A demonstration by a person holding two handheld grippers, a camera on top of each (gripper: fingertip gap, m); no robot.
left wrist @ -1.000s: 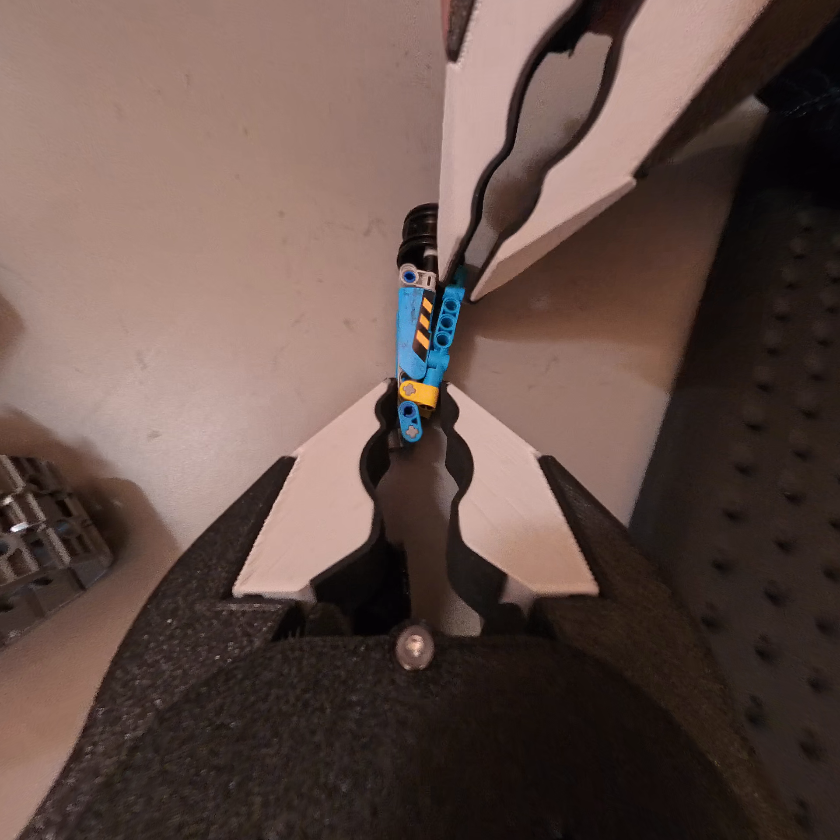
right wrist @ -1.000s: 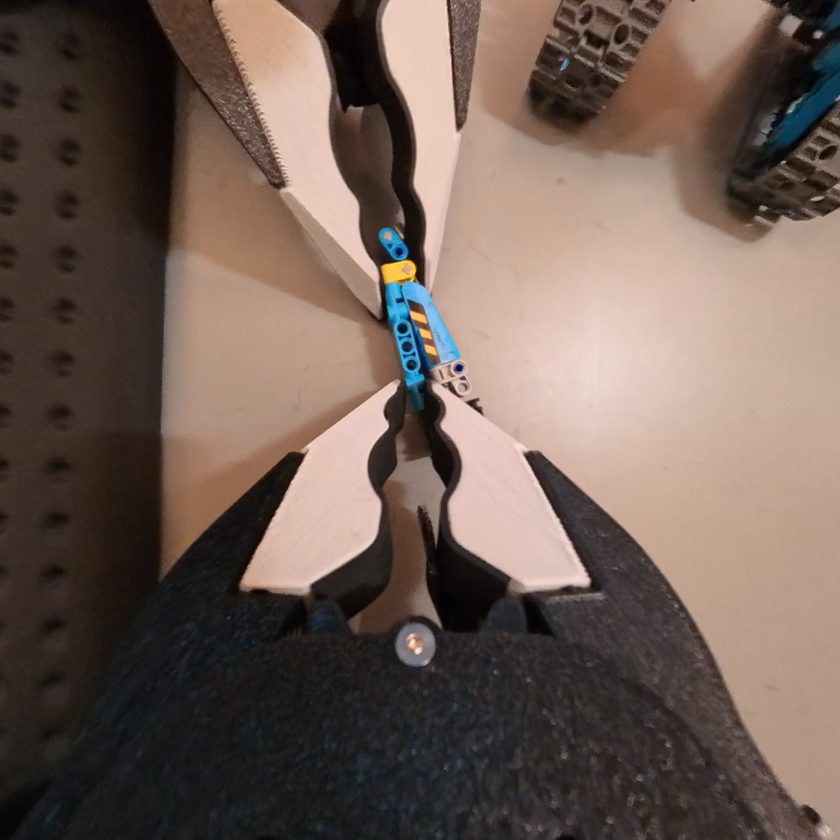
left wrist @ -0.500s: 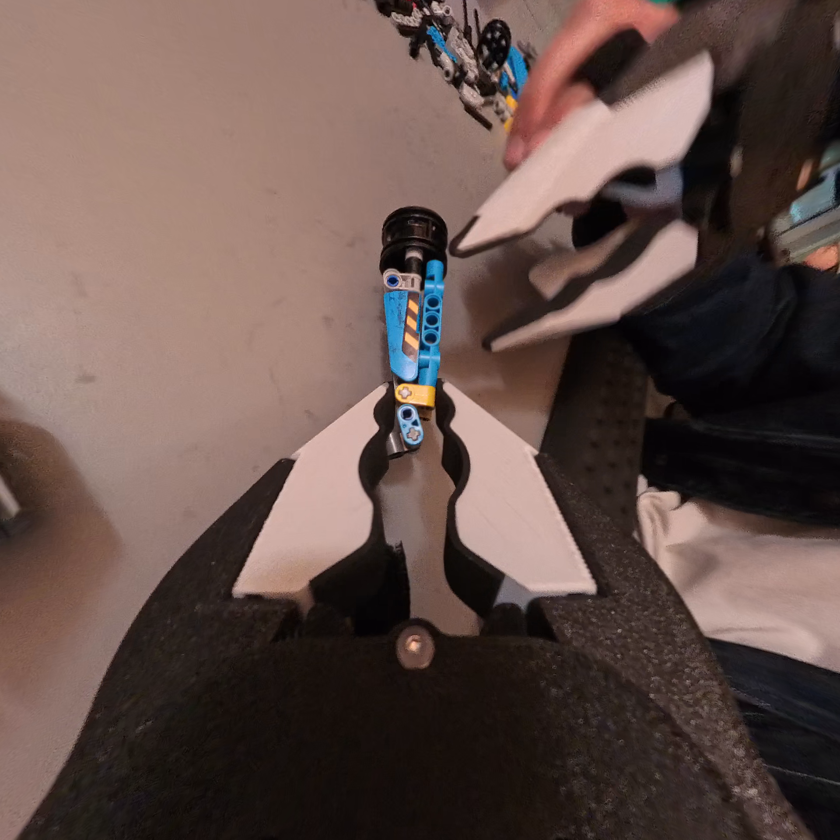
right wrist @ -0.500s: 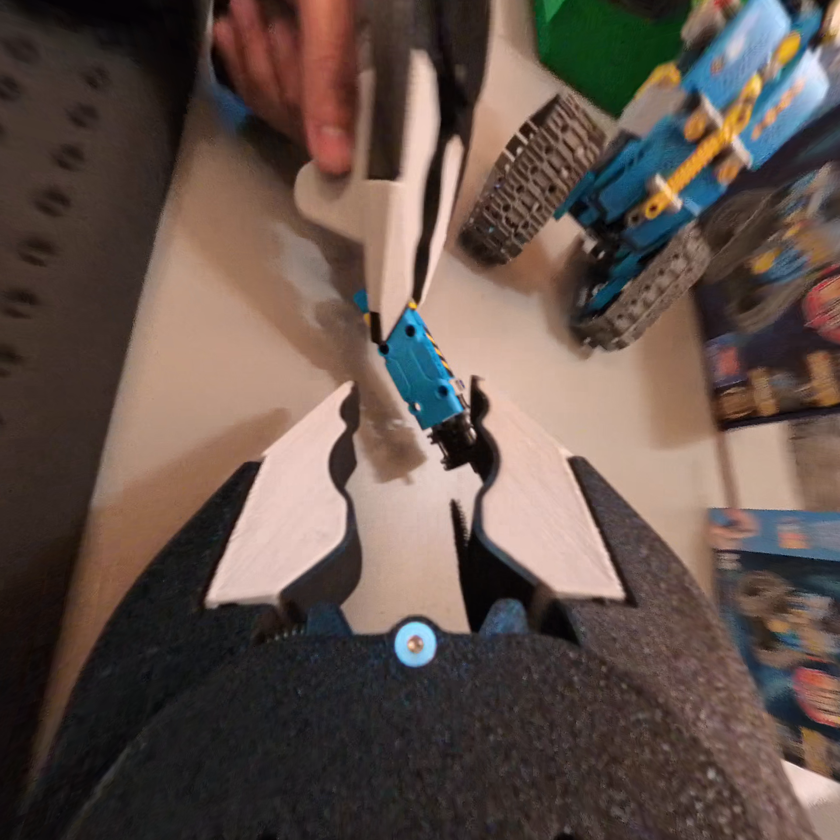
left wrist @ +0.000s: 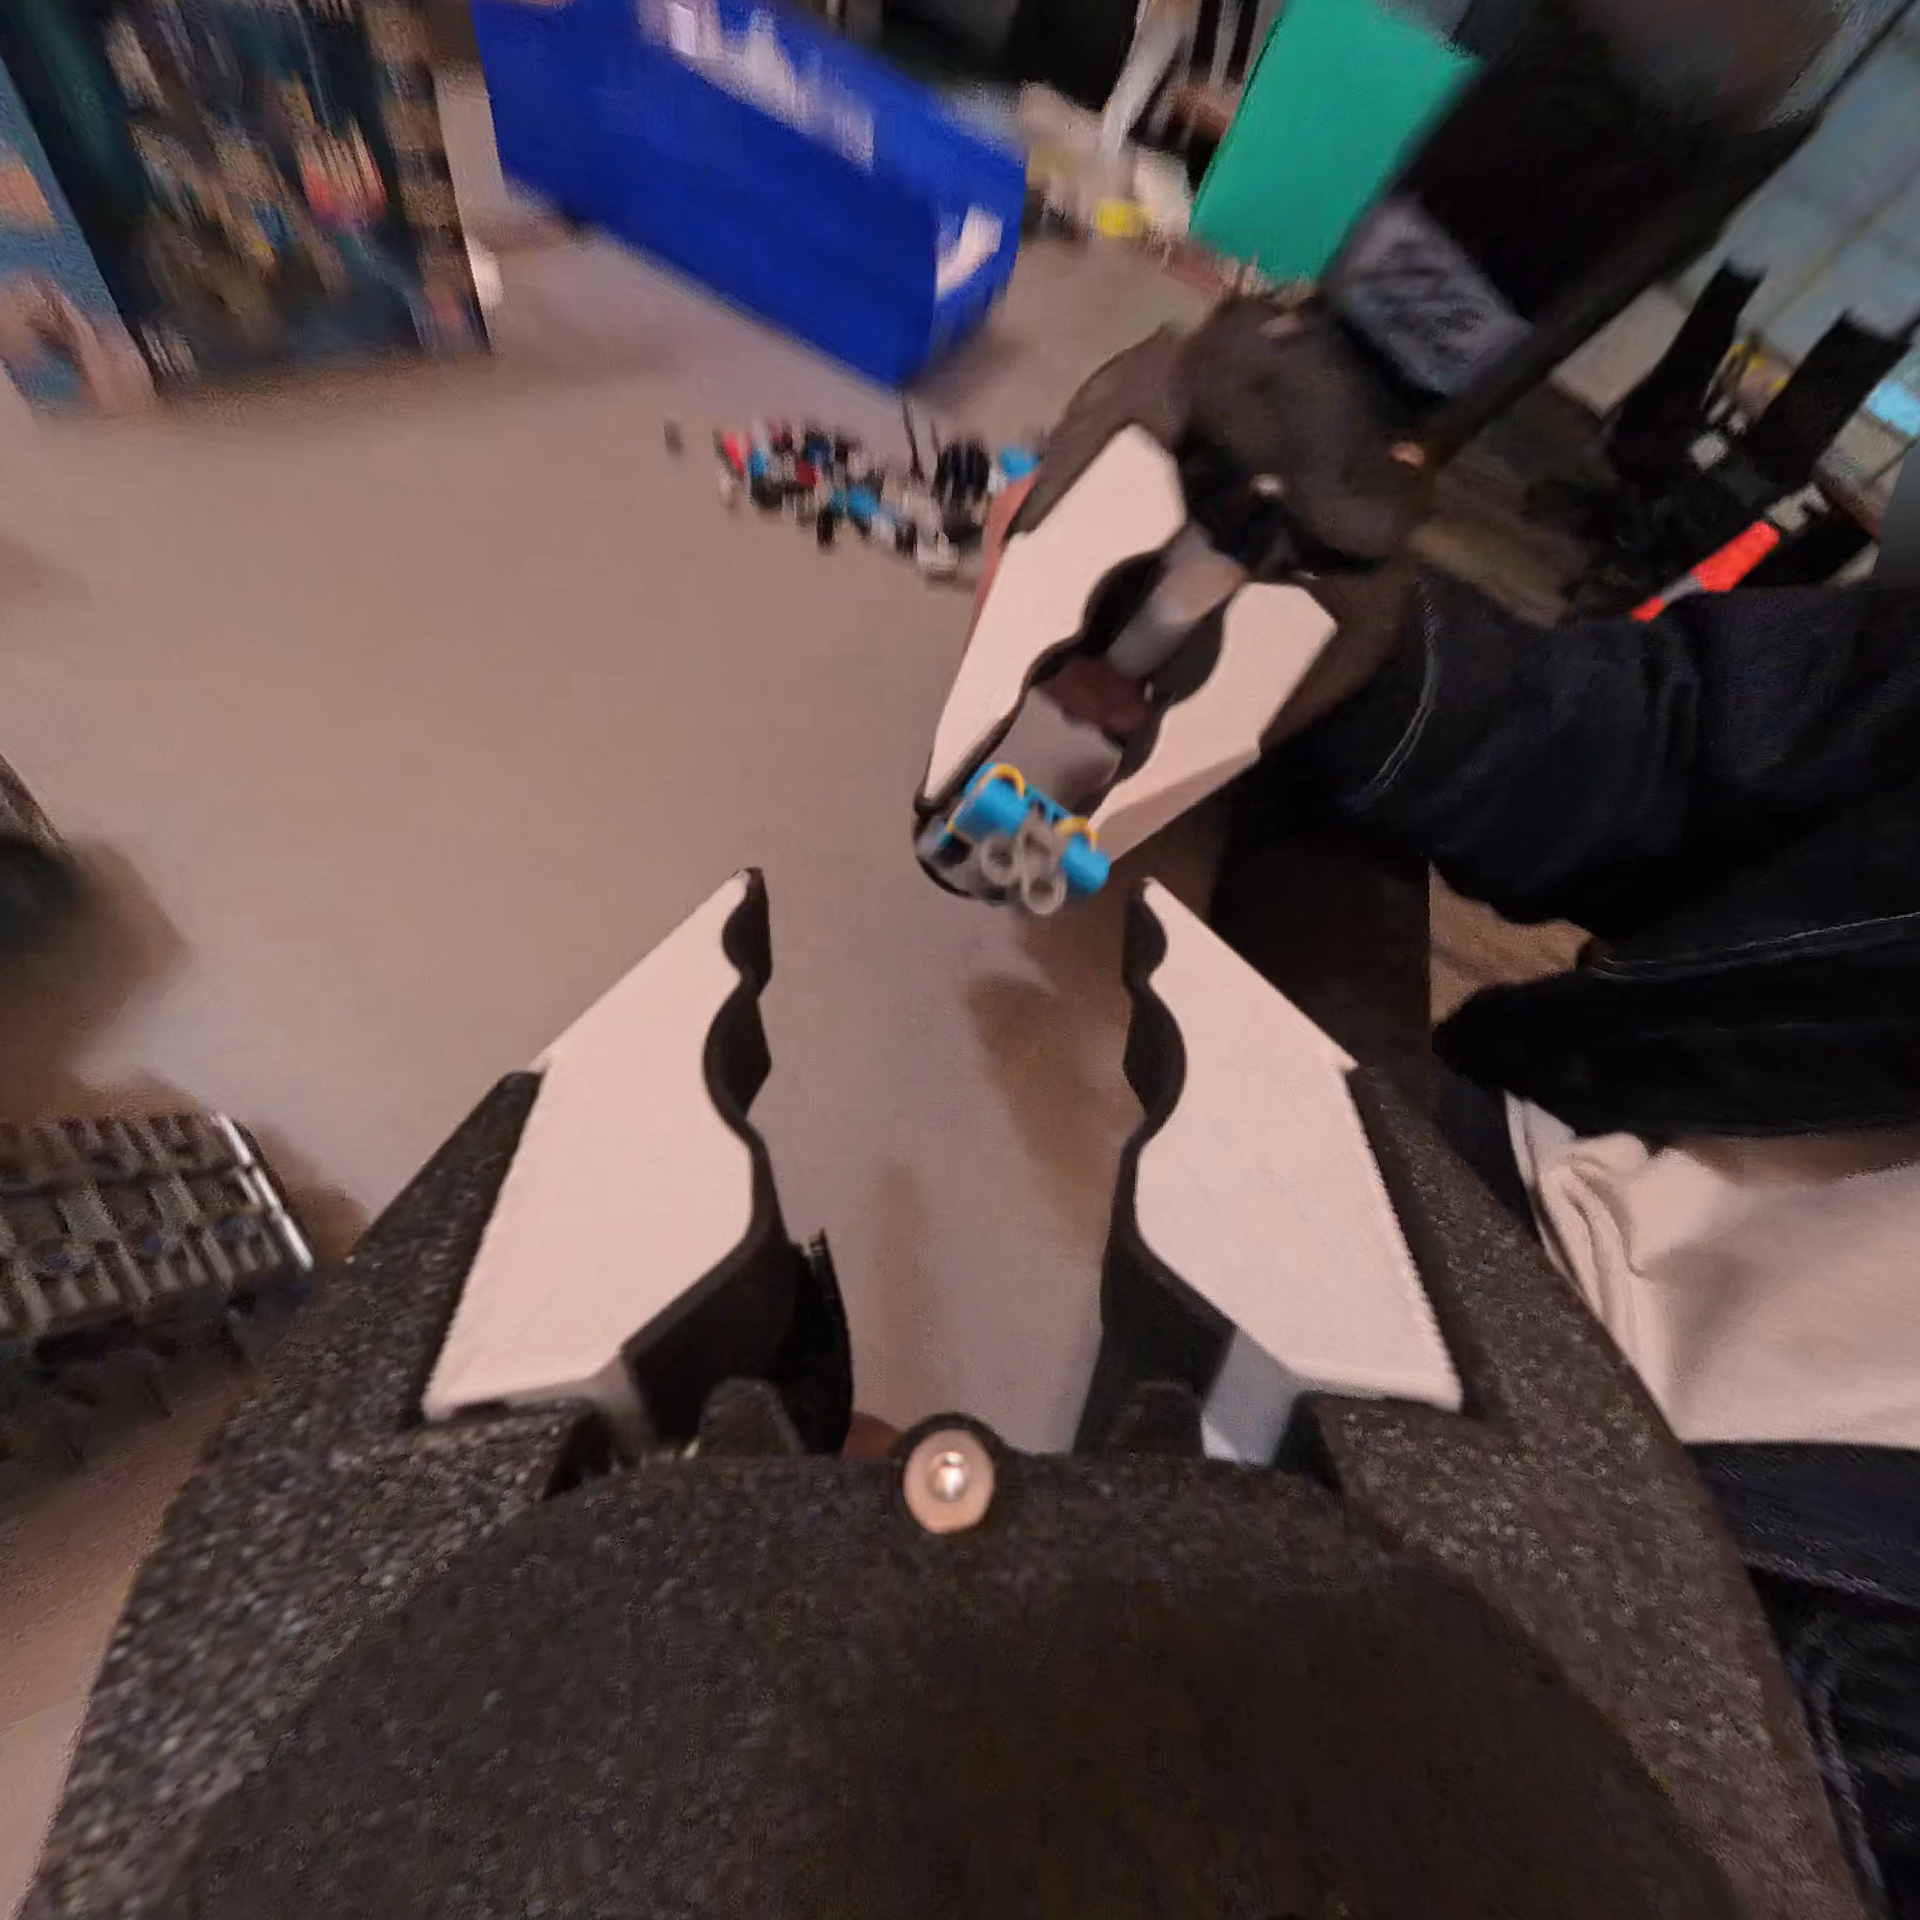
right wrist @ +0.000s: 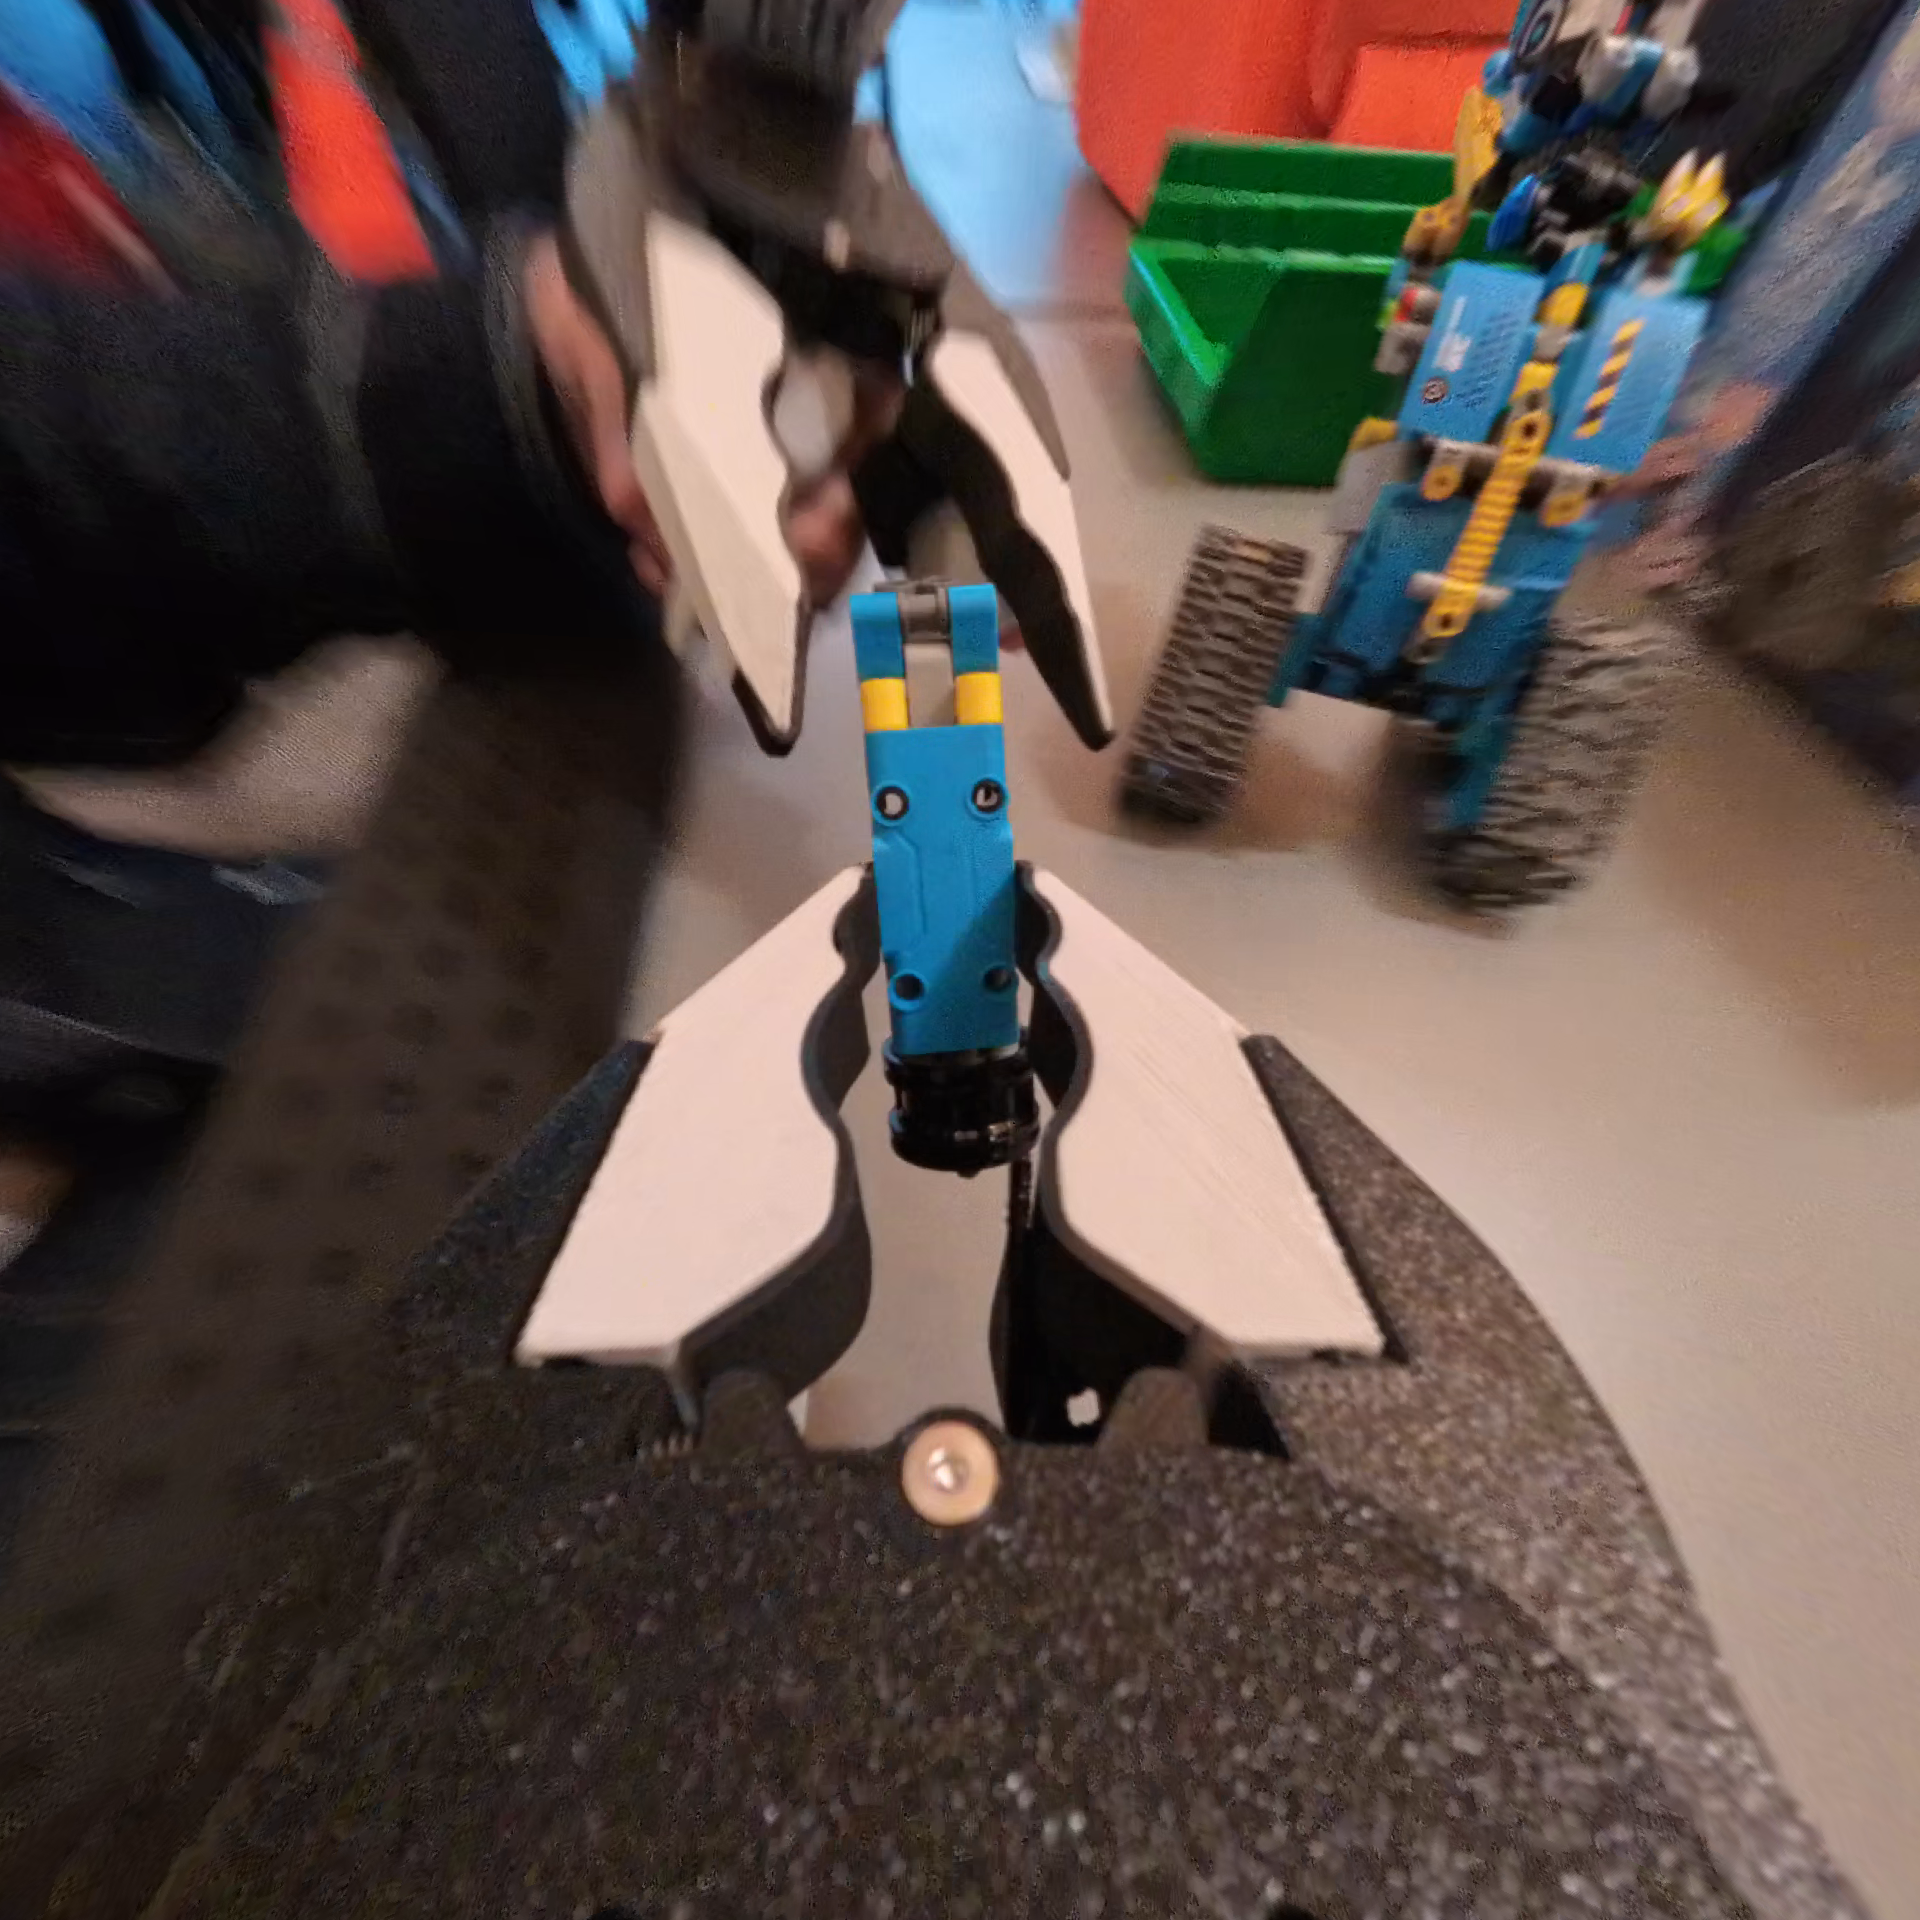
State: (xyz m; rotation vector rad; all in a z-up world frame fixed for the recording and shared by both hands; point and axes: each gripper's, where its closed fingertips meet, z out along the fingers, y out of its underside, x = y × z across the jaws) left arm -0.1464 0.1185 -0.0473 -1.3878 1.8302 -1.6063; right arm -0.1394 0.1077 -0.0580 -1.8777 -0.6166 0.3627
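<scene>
- Now the right gripper point(right wrist: 945, 878) has its two fingers drawn in close and clamped on a blue toy piece point(right wrist: 935, 831), held clear above the table point(right wrist: 1558, 1143).
- The piece points toward 12 o'clock in the right wrist view. Its black round end sits back between the fingers, and two yellow collars and a grey link are at its far end.
- The left gripper point(left wrist: 945, 881) is spread wide with nothing between its fingers.
- In the left wrist view the piece shows at about 1 o'clock, just beyond the tip of the left gripper's right-hand finger.
- In the right wrist view the left gripper's open fingers stand at 11 and 1 o'clock of the piece's far end. Both views are blurred, so I judge the two are near but probably not touching.
- A dark sleeve point(left wrist: 1621, 748) runs off toward 3 o'clock behind the right gripper.
- A blue tracked toy vehicle point(right wrist: 1475, 582) stands on the table at 2 o'clock in the right wrist view, and a green bin point(right wrist: 1247, 343) is behind it.
- A scatter of small loose parts point(left wrist: 852, 499) lies far off at 12 o'clock in the left wrist view. A grey track section point(left wrist: 125, 1226) sits at 9 o'clock.
- A dark studded mat point(right wrist: 416, 987) covers the area at 9 o'clock in the right wrist view.
</scene>
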